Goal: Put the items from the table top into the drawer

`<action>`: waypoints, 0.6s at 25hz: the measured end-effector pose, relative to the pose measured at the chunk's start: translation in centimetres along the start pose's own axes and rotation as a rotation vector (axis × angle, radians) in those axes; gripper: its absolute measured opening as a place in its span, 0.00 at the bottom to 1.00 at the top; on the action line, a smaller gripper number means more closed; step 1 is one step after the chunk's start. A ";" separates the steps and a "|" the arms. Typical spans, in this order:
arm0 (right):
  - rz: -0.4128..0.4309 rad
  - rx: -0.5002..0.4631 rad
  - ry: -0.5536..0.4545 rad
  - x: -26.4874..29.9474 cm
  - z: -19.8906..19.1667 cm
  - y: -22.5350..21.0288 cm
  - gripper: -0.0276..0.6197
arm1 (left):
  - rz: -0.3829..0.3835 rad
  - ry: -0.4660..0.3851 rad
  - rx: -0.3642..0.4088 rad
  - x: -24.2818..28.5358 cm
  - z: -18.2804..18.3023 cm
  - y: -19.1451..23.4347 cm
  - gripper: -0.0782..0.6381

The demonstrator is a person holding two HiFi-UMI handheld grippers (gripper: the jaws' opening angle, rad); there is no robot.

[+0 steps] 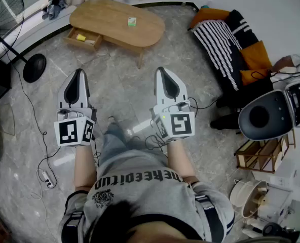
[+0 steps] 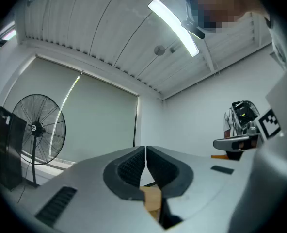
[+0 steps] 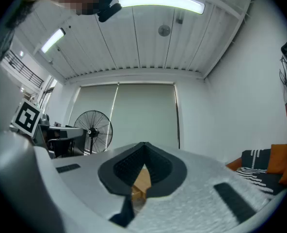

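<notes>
In the head view a low oval wooden table stands ahead, with one small green-and-white packet on its top. Its drawer is pulled open at the left end and holds a yellow item. My left gripper and right gripper are held side by side well short of the table, over the grey floor. Both are shut with nothing between the jaws. In the left gripper view the left gripper points slightly upward at the ceiling, as does the right gripper in the right gripper view.
A standing fan with a round base is at the far left, cables trailing on the floor. Striped and orange cushions lie at the right. A white-and-black robot unit, a wooden rack and spools crowd the right edge.
</notes>
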State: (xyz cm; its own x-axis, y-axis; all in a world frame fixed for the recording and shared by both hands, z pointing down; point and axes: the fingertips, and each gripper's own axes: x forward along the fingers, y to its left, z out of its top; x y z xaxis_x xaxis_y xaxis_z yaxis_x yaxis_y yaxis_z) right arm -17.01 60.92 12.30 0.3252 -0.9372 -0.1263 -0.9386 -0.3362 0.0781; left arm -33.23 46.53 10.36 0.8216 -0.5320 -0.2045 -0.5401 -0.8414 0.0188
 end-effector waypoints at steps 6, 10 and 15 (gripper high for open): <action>-0.005 -0.004 -0.001 0.8 0.5 -0.1 0.05 | -0.012 0.000 0.009 0.9 0.4 0.0 0.13; -0.005 -0.007 0.001 2.1 0.4 0.4 0.05 | -0.013 -0.003 0.006 1.7 0.5 1.2 0.13; -0.013 0.009 -0.037 4.3 0.5 0.6 0.05 | -0.014 -0.001 0.004 3.2 0.1 3.0 0.13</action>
State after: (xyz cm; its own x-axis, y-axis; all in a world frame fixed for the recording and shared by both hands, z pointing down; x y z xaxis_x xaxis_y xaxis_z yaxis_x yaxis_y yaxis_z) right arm -16.20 56.74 11.32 0.3331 -0.9285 -0.1640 -0.9353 -0.3474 0.0677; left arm -32.22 42.34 9.63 0.8289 -0.5202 -0.2056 -0.5294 -0.8483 0.0123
